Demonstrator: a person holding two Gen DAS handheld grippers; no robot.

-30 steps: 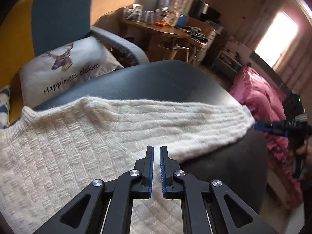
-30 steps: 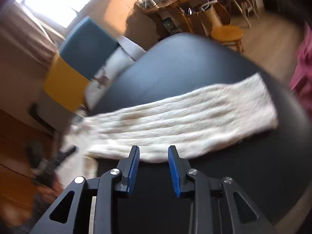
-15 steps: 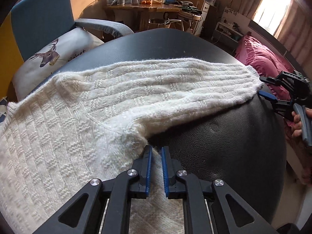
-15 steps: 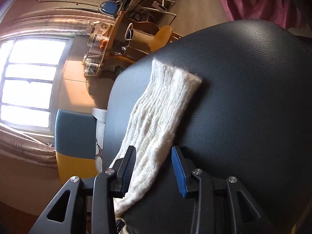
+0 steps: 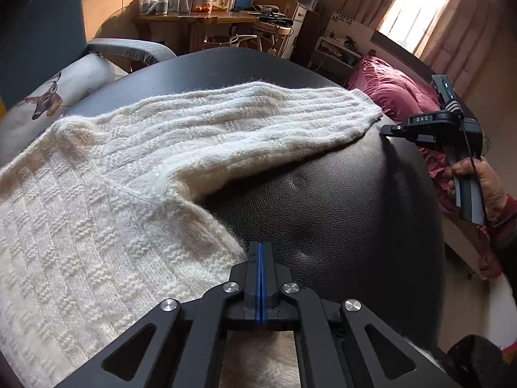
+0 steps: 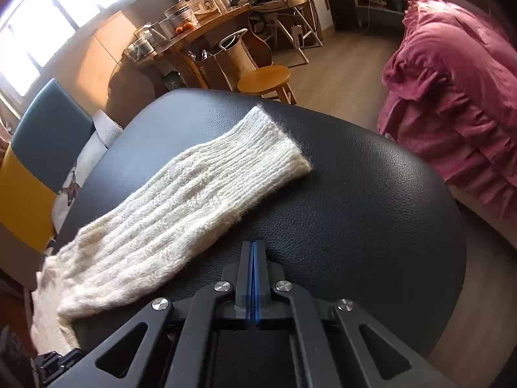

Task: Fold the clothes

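A cream knitted sweater [image 5: 97, 210] lies flat on a black leather surface [image 5: 339, 200]. Its one sleeve [image 5: 242, 123] stretches out to the right. My left gripper [image 5: 260, 247] is shut, its tips right at the sweater's side edge below the armpit, with no cloth showing between the pads. In the right wrist view the sleeve [image 6: 200, 187] runs diagonally across the leather [image 6: 371, 194]. My right gripper [image 6: 253, 245] is shut over bare leather just right of the sleeve. In the left wrist view the right gripper [image 5: 387, 128], held by a hand [image 5: 478, 177], sits just past the cuff.
Pink bedding [image 6: 452, 97] lies to the right of the leather surface. A blue and yellow armchair [image 6: 48, 129] with a deer cushion [image 5: 48, 97] stands behind it. A wooden stool [image 6: 265, 77] and a cluttered wooden table [image 5: 200, 16] are further back.
Both grippers have shut; the right one stood wide open before. The left gripper slid off the sweater body to its side edge. The right gripper swung round to face along the sleeve.
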